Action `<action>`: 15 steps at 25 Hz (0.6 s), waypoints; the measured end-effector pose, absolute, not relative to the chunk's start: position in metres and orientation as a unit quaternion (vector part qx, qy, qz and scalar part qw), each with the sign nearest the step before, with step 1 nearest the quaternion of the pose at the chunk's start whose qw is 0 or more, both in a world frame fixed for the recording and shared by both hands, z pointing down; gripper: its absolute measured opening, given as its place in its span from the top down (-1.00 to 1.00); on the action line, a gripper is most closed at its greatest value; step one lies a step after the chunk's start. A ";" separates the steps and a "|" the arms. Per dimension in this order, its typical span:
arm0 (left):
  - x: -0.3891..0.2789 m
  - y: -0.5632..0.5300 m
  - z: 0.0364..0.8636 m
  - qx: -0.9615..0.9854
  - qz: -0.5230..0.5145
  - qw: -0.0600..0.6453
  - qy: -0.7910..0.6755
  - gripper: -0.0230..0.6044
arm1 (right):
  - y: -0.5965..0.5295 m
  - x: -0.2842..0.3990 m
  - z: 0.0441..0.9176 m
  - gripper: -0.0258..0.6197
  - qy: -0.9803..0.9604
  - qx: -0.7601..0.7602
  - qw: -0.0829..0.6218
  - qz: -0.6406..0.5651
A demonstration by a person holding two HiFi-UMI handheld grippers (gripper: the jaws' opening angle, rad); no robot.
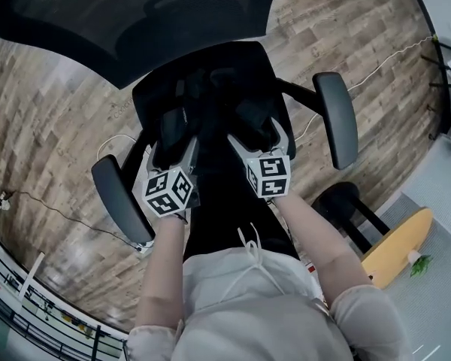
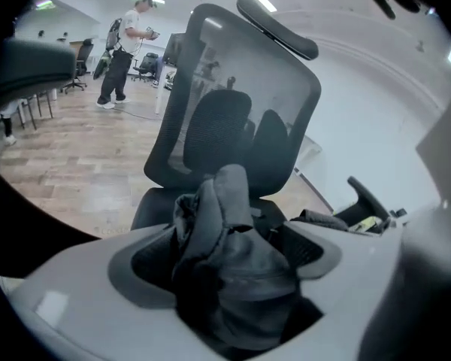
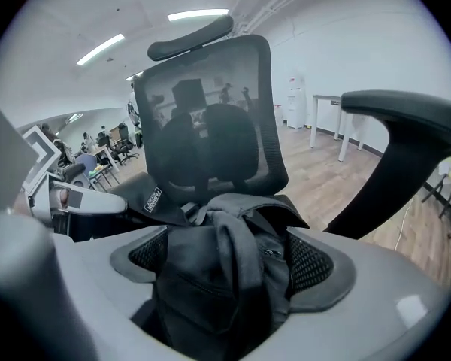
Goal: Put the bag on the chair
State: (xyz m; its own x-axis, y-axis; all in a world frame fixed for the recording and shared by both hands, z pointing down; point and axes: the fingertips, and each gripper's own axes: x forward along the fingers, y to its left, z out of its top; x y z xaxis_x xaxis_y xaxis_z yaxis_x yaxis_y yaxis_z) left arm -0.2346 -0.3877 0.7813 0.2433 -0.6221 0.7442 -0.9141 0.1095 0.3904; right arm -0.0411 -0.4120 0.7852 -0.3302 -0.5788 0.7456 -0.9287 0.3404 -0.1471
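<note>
Left gripper (image 2: pixel 225 247) and right gripper (image 3: pixel 229 258) jaws stand apart, loose around the bag (image 3: pixel 210 295), which seems settled on the chair (image 3: pixel 210 111); only withdrawing remains

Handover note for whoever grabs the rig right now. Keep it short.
Left gripper: jaws open, bag fabric between them, not pinched.
Right gripper: jaws open, the bag between them too, no grip.
Bag: slumped on the seat of the chair, between the armrests.
Done: the bag is on the chair and let go.
Left: draw both grippers back clear of the fabric, probably slowly so that nothing snags.
</note>
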 end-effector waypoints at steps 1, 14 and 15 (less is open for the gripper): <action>-0.232 -0.386 0.774 0.648 0.158 0.446 -0.597 -0.47 | -0.410 -0.039 0.777 -0.62 -0.765 0.494 0.296 0.287; -0.213 -0.331 0.648 0.655 0.185 0.334 -0.652 0.79 | -0.355 -0.007 0.663 0.77 -0.786 0.479 0.282 0.272; -0.211 -0.327 0.639 0.656 0.181 0.335 -0.652 0.86 | -0.350 -0.006 0.656 0.85 -0.786 0.479 0.279 0.272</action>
State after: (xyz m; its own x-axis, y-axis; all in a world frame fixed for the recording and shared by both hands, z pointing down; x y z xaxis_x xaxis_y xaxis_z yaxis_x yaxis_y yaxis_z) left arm -0.2107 -0.3266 0.6388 0.0856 -0.7338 0.6739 -0.9762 0.0734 0.2039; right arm -0.0056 -0.3502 0.6561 -0.3848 -0.6018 0.6999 -0.9055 0.3930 -0.1599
